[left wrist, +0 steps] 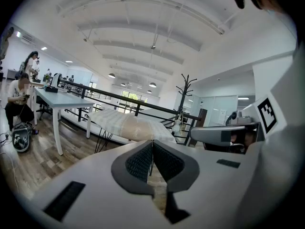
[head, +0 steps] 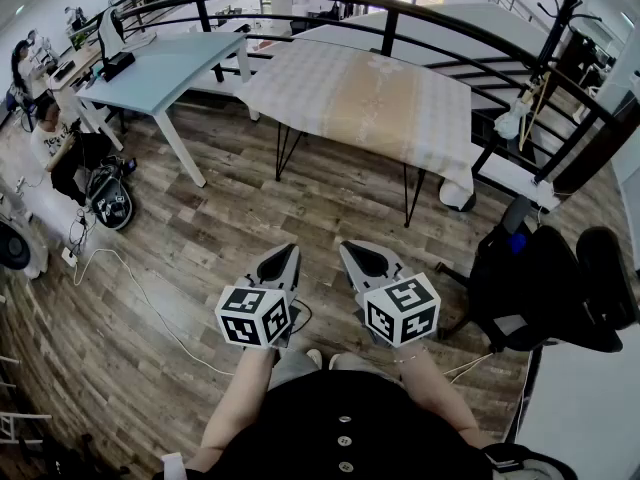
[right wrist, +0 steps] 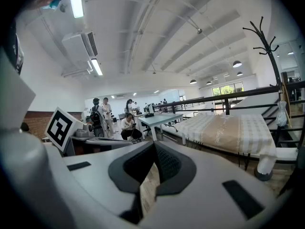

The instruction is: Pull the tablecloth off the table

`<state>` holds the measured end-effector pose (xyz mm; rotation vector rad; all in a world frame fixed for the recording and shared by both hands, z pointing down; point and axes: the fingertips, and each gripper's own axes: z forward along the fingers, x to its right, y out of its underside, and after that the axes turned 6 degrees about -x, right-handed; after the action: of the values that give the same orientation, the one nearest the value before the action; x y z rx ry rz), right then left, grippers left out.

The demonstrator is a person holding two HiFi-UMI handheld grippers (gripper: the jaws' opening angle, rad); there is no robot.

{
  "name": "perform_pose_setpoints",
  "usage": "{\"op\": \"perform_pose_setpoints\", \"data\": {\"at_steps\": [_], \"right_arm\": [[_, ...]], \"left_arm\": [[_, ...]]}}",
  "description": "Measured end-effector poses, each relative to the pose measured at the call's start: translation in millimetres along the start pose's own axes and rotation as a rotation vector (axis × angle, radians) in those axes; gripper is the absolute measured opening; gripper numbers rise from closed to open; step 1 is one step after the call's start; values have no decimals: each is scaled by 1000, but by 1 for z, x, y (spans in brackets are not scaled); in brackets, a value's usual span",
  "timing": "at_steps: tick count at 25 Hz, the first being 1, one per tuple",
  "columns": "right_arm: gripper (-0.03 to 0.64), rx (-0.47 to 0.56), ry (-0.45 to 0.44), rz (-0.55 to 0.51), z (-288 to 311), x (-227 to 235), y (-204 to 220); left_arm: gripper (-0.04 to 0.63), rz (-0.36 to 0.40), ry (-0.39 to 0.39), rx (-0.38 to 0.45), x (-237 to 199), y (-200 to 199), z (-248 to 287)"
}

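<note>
The tablecloth (head: 370,98) lies spread over the table (head: 410,196) by the black railing (head: 300,3), covering the whole top and hanging down past the near edge and the right corner. It is well apart from both grippers.

The left gripper (head: 286,258) and right gripper (head: 356,258) are held side by side low in front of the person, each with its jaws pressed together on nothing (the gripper views show only floor through the slit below the pads).

The cloth looks thin, soft and light. It should bunch and slide easily instead of coming off stiffly as a sheet. Nothing seems to stand on it, though it is too far off to be sure.

The best hold is probably the hanging hem along the near edge, one gripper toward each corner, pinching a fold of the fabric. A pull on one side only may snag the cloth on a far corner.
</note>
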<state>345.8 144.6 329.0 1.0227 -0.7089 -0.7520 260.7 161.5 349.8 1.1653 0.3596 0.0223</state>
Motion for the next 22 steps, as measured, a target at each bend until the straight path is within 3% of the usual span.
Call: {"op": "perform_pose_setpoints", "data": {"at_steps": [10,16,22], "right_arm": [[26,-15,-36,17,3,-6,9],[28,20,-92,51,1,-6,4],[28,13,-134,68,1,-5,13]], "left_arm": [[18,-39,4,-19,2,8,5],[18,-42,49,39,14,1,4],[18,-67,-31,52,6,8,0]]}}
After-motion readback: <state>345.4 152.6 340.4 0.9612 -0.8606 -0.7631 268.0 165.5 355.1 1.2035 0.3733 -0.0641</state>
